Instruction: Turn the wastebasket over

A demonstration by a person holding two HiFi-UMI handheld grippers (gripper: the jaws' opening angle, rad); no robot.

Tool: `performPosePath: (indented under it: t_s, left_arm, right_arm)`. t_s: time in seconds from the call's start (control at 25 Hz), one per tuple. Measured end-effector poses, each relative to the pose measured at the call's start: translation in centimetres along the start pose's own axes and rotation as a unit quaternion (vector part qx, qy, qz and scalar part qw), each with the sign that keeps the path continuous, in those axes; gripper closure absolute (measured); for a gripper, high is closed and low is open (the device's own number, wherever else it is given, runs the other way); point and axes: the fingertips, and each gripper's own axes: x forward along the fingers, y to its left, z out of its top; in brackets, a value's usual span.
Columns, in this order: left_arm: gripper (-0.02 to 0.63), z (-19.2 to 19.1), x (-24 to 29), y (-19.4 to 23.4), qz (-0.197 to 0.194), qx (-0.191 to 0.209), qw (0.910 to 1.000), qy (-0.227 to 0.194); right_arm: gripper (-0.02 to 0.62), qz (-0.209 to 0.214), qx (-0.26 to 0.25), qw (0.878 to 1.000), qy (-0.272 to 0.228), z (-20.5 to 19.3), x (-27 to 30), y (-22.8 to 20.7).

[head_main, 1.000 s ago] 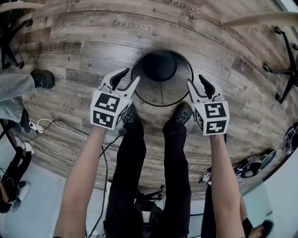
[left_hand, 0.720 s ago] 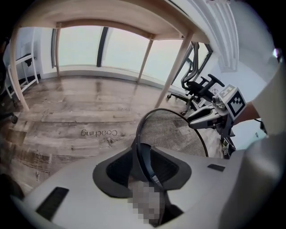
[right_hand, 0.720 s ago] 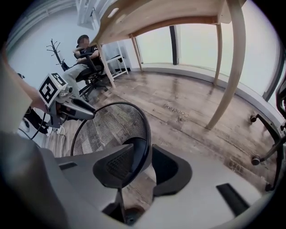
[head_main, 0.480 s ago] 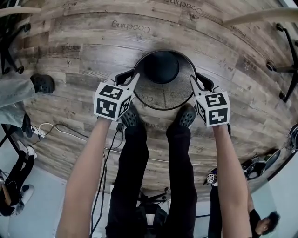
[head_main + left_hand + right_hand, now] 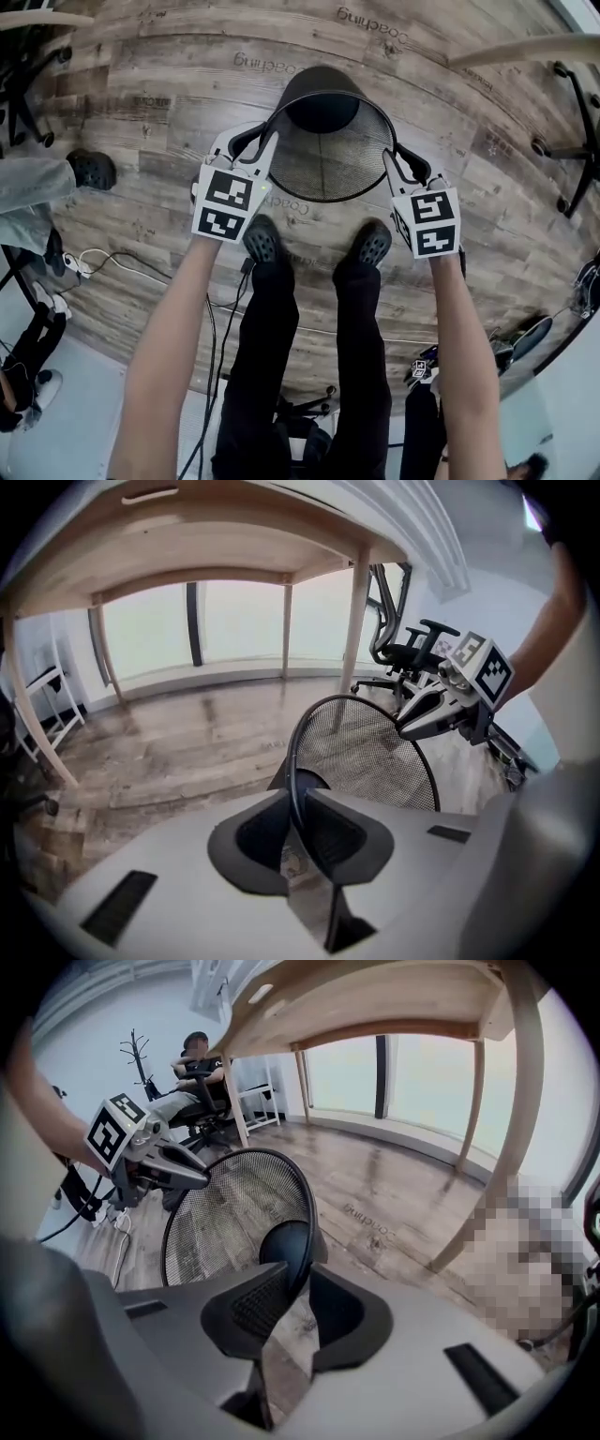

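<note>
A black wire-mesh wastebasket (image 5: 328, 155) stands tilted on the wooden floor, its mouth turned toward me and its solid base (image 5: 322, 101) on the far side. My left gripper (image 5: 255, 142) is shut on the rim's left side, and the thin rim runs between the pads (image 5: 295, 829). On the rim's right side my right gripper (image 5: 403, 161) is shut, with rim and mesh wall pinched between its pads (image 5: 298, 1299). Each gripper view shows the mesh (image 5: 375, 752) (image 5: 230, 1208) and the other gripper across the mouth.
My two shoes (image 5: 262, 239) (image 5: 371, 244) stand just behind the basket. Wooden table legs (image 5: 502, 1157) (image 5: 354, 635) rise nearby. Office chair bases (image 5: 574, 141) sit at the right. A seated person's foot (image 5: 92, 171) and a cable (image 5: 98, 251) are at the left.
Both grippers moved forward to the rim and closed on it. The basket, upright before, has tipped with its base swung away from me.
</note>
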Motion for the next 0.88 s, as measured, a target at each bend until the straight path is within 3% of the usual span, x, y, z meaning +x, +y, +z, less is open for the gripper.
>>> performPosePath:
  t_s: [0.4,0.88]
  left_arm:
    - [0.545,-1.3,-0.4,0.5,0.025,0.008,0.9993,-0.027]
    - [0.551,-7.2,-3.0,-4.5,-0.023,-0.041,0.9989,0.005]
  right_arm:
    - [0.515,-0.007,-0.016,0.999,-0.035,0.4,0.4,1.3]
    - [0.535,0.032,0.012,0.999,0.007,-6.1,-1.1,4.9]
